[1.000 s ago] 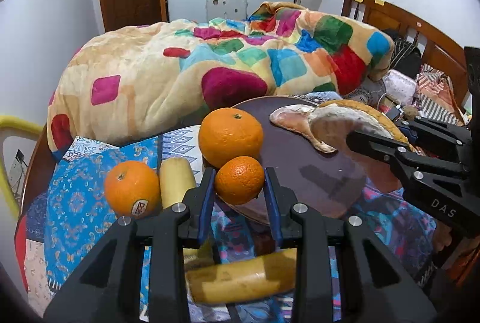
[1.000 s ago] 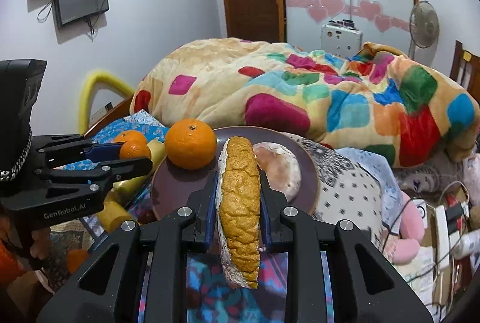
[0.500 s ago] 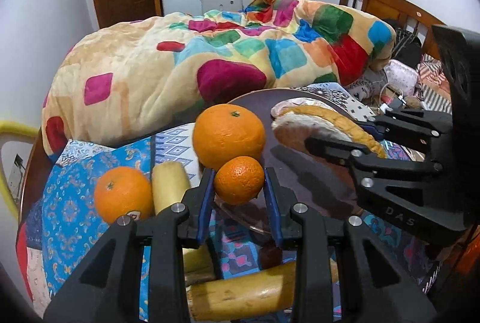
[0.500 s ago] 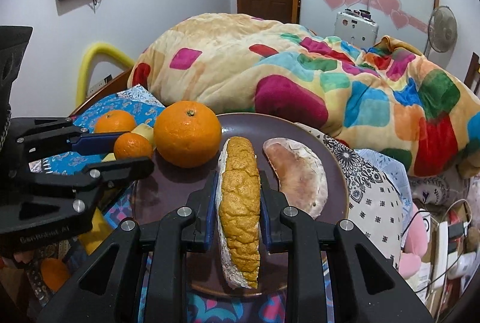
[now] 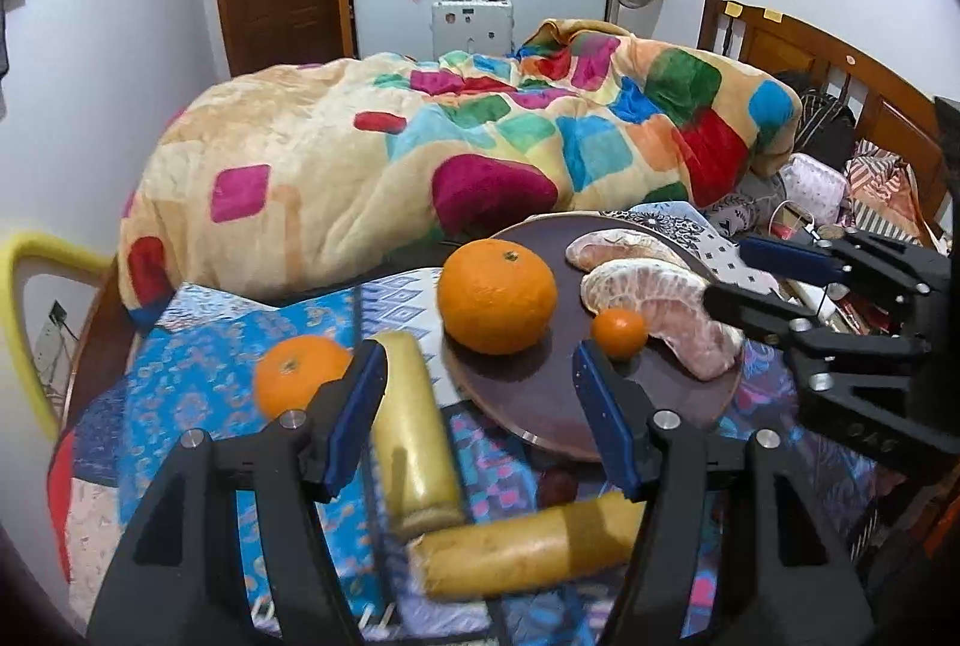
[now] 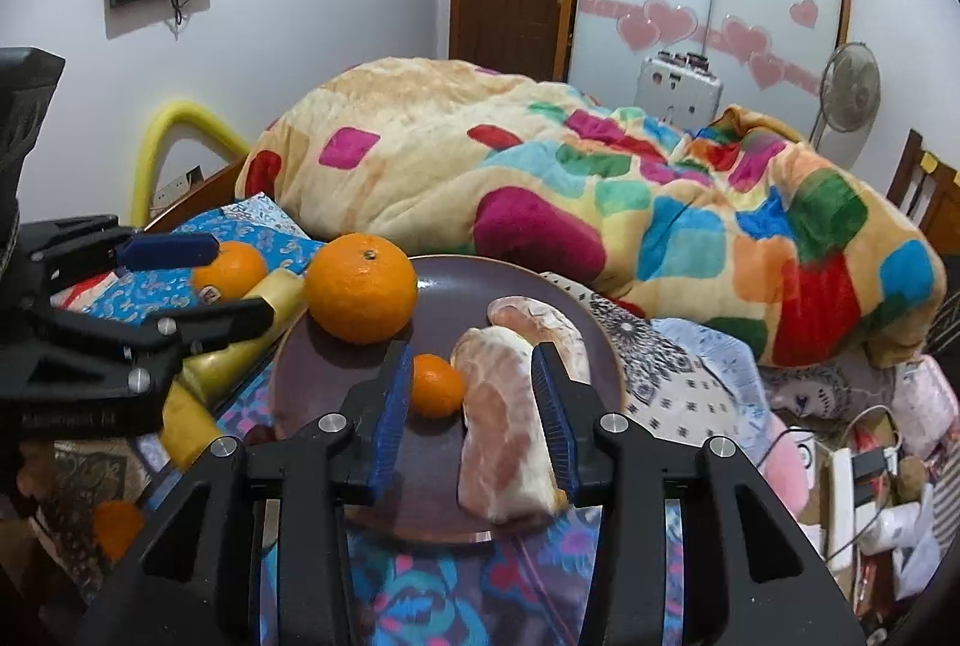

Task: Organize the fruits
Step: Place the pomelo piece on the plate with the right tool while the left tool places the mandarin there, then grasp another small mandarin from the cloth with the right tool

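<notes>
Between the right gripper's [image 6: 474, 406] spread blue pads, which have just been opening, a pomelo wedge [image 6: 507, 442] lies free on the brown plate [image 6: 444, 286], small tangerine [image 6: 437, 385] beside it. Left gripper [image 5: 480, 394] also just opened, empty, tangerine beyond its right pad. Large orange [image 5: 497, 295] behind; stickered orange [image 5: 297, 373] and two yellow rolls [image 5: 414, 424] on the cloth. No lettering legible.

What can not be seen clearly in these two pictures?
- Left wrist view: the lower banana is blurred, its right end hidden behind the left claw.
- Right wrist view: the near end of the front pomelo slice and the plate edge sit behind the right claw.
</notes>
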A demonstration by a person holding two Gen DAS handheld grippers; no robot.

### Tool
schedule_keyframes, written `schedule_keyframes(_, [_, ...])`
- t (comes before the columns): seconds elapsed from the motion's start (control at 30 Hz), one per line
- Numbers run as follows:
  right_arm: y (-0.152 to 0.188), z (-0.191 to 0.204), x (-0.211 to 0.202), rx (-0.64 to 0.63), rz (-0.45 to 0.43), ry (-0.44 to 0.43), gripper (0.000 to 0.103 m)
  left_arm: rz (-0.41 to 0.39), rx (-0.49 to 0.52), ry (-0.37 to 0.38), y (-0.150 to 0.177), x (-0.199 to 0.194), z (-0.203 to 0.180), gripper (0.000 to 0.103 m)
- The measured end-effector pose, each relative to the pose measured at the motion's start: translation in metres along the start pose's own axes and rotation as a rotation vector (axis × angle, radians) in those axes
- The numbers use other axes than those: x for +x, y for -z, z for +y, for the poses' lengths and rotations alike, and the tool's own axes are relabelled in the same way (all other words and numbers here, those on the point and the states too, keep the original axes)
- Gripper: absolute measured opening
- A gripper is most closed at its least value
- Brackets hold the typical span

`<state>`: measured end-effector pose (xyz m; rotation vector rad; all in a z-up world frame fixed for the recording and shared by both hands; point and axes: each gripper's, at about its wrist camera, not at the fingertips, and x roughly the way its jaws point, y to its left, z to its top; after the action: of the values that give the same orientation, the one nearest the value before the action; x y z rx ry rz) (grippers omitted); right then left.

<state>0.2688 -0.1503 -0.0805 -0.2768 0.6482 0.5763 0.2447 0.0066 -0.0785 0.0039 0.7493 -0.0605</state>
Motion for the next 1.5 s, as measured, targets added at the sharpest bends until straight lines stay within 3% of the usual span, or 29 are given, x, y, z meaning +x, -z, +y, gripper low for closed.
schedule_keyframes(0.23, [0.018,0.014,-0.038,-0.003,-0.036,0.007,0.045,-0.003,0.021,-0.022,0.026,-0.034,0.008,0.064])
schedule_keyframes(0.53, [0.047,0.042,-0.064,0.020,-0.041,-0.053,0.048,0.044,0.015,-0.042,0.079,-0.062,0.029,0.064])
schedule_keyframes(0.8, [0.066,0.089,-0.065,0.004,-0.041,-0.119,0.048,0.064,-0.019,-0.020,0.117,-0.078,0.046,0.067])
schedule_keyframes(0.97, [0.076,0.113,-0.040,0.032,0.004,-0.194,0.049,0.077,-0.034,-0.023,0.133,-0.084,0.059,0.067])
schedule_keyframes(1.23, [0.082,0.133,-0.010,0.023,0.049,-0.209,0.046,0.083,-0.023,-0.011,0.144,-0.088,0.065,0.067])
schedule_keyframes(1.3, [0.082,0.131,-0.009,0.024,0.049,-0.198,0.034,0.076,-0.020,0.001,0.140,-0.087,0.064,0.067])
schedule_keyframes(1.4, [0.084,0.123,-0.013,0.046,0.048,-0.225,0.034,0.068,-0.014,0.013,0.129,-0.082,0.059,0.067])
schedule_keyframes(1.5, [0.084,0.112,-0.020,0.053,0.032,-0.198,0.034,0.061,-0.001,0.014,0.112,-0.070,0.051,0.067])
